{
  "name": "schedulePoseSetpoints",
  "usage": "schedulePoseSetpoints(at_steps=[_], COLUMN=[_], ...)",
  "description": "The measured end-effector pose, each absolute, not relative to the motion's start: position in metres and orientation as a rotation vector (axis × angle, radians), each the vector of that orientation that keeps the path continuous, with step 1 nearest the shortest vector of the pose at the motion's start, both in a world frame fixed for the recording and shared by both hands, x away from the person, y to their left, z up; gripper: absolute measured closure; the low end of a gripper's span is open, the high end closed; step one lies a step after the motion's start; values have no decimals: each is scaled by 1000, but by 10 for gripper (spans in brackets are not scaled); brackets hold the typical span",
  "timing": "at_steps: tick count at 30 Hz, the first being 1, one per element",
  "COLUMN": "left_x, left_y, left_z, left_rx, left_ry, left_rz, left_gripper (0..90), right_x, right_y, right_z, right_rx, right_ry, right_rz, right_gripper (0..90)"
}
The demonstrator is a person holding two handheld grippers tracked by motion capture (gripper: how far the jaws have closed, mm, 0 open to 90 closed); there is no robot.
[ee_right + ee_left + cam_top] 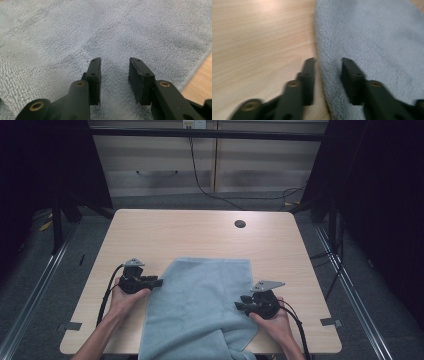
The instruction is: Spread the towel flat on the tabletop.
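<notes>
Two grippers flank a blue-grey terry towel (200, 305) spread on the near half of the wooden table (200, 230). The left gripper (327, 63) straddles the left edge, the right gripper (115, 62) hovers over the right side; both part-open, empty, seemingly poised for pinching.

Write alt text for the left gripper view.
The left gripper has its two black jaws open astride the edge of a grey-blue towel, one jaw over the light wooden table, the other over the cloth.
</notes>
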State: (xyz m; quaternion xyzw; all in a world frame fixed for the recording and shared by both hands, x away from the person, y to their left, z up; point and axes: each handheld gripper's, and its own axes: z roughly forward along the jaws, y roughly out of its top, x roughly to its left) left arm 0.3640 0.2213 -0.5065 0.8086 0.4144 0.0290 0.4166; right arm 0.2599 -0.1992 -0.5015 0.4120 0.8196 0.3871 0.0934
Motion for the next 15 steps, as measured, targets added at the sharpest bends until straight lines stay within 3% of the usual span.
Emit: schedulePoseSetpoints(at_steps=[2, 5, 10, 15], left_x=[360, 356, 327, 310], left_y=[218, 216, 187, 153], left_z=[-498, -487, -461, -474], left_rx=[1991, 1945, 2004, 2137], left_ry=[989, 953, 735, 643], left_rz=[86, 63, 125, 119], left_gripper=[856, 860, 857, 844], right_x=[260, 260, 260, 258], right_y=[-199, -199, -198, -197], right_z=[-502, -502, -502, -502], right_rx=[1215, 1223, 1218, 1220], right_ry=[2430, 2426, 2429, 2427], right_rz=[1153, 1154, 1149, 1149], right_gripper=[625, 627, 623, 617])
